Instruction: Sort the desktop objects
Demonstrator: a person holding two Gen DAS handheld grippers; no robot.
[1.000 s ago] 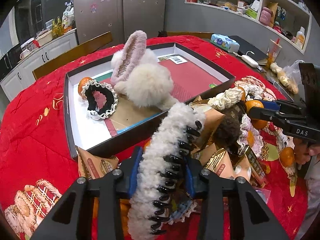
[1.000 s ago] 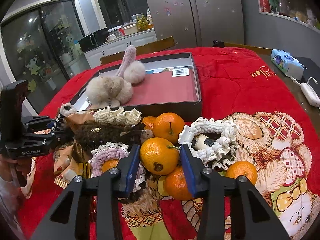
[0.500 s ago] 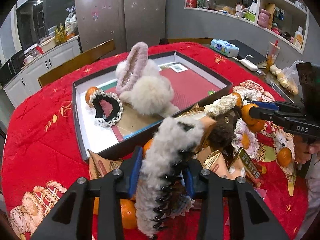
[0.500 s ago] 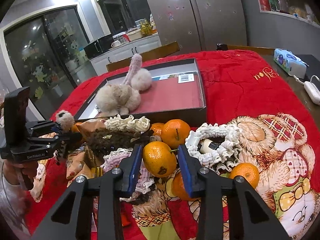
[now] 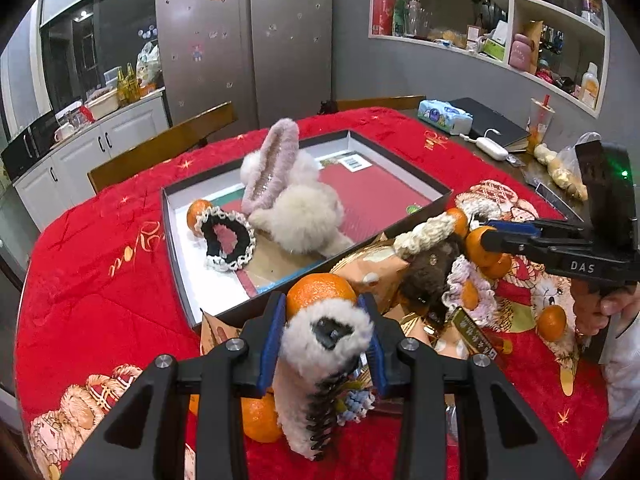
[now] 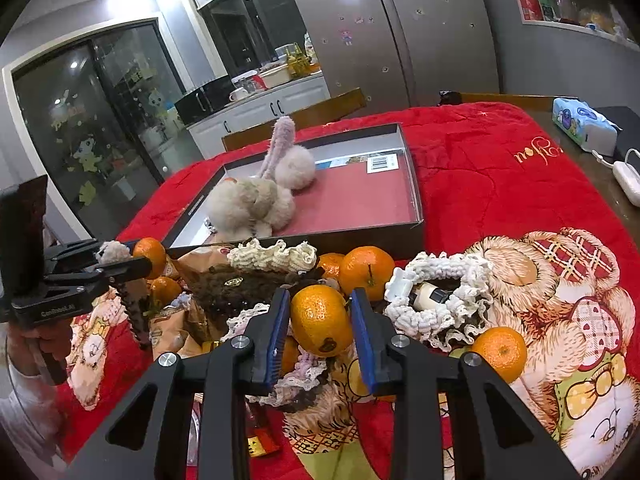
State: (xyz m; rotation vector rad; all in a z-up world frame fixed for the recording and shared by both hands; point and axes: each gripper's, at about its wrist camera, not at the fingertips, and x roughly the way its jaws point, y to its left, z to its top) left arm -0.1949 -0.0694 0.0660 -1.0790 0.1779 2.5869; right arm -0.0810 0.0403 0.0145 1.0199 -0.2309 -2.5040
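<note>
- Fluffy hair claw (image 5: pixel 320 364): you are holding it in the left gripper (image 5: pixel 326 344), whose pads are pressing on its furry hinge end while the toothed end is hanging below, above the pile of things on the red tablecloth (image 5: pixel 100 280). It is looking light; the fur is soft and will compress, the plastic core is stiff, and the teeth may snag on lace, so the hinge end is likely the safest hold.
- Mandarin (image 6: pixel 320 320): it is sitting between the blue pads of the right gripper (image 6: pixel 320 332), whose jaws are closing on it. Both pads seem to be touching the peel at its widest part. It is round, firm but bruisable, and could roll out; a gentle squeeze across the middle is probably best.
- Box (image 5: pixel 176 240): it is lying just behind the pile, already holding fluffy hair pieces, a black scrunchie (image 5: pixel 228 242) and one mandarin.
- Pile: more mandarins, lace scrunchies and snack packets are lying loose beside the box.
</note>
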